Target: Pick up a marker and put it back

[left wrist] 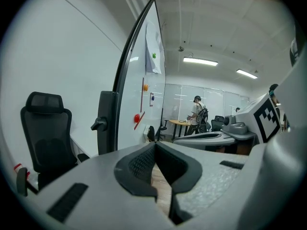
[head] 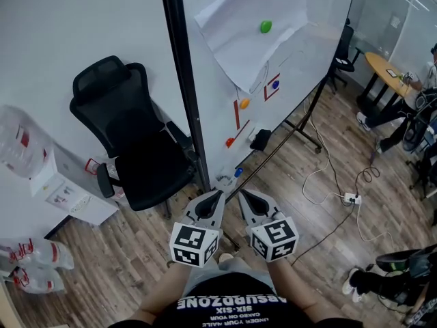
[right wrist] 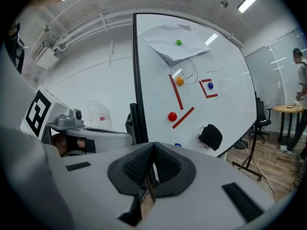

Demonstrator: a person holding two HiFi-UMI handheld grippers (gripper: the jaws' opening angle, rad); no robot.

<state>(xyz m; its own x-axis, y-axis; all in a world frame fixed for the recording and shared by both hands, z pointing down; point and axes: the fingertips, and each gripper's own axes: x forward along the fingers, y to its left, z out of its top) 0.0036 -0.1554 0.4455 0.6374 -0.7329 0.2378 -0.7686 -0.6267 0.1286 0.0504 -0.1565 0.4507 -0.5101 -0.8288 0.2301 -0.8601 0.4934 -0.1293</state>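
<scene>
No marker shows clearly; a small blue object (head: 237, 172) sits by the lower edge of the whiteboard (head: 212, 101), and I cannot tell what it is. Coloured magnets, red lines and a black eraser (head: 260, 139) are on the board. My left gripper (head: 220, 193) and right gripper (head: 243, 193) hover side by side just in front of the board's lower left corner, touching nothing. In the left gripper view the left gripper (left wrist: 155, 144) is shut and holds nothing. The right gripper (right wrist: 153, 145) is likewise shut and holds nothing, facing the whiteboard (right wrist: 225, 104) and the eraser (right wrist: 211, 136).
A black office chair (head: 136, 149) stands left of the board's black post (head: 184, 80). A paper sheet (head: 249, 19) hangs under a green magnet. A white box (head: 68, 190) and plastic bags lie at the left. Cables and a power strip (head: 351, 198) cross the wooden floor at the right, near seated people.
</scene>
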